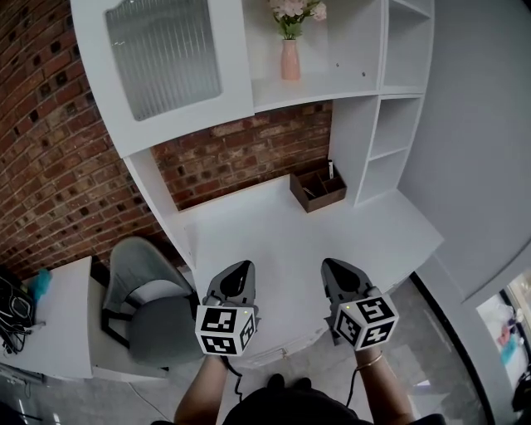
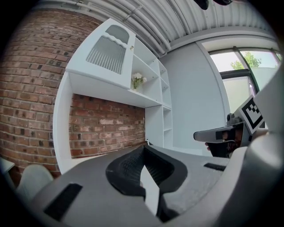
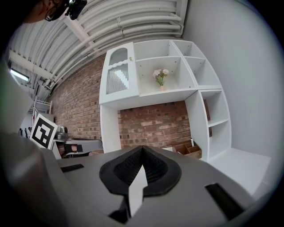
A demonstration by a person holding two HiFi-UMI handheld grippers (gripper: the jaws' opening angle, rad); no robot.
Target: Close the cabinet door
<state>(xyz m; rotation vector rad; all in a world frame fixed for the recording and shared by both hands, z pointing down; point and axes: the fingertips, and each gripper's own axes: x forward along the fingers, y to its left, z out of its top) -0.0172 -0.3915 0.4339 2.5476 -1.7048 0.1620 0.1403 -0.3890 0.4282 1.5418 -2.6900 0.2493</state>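
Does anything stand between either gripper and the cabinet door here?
Nothing visible does. The left gripper and right gripper hang low over the desk, jaws shut and empty; only open air separates them from the cabinet door above, which looks already closed.

Cabinet door and flowers are cropped by the top edge. Contents of the wooden organiser are too small to be identified. Dark object is cut by left edge.

No words or numbers seem readable anywhere in these views
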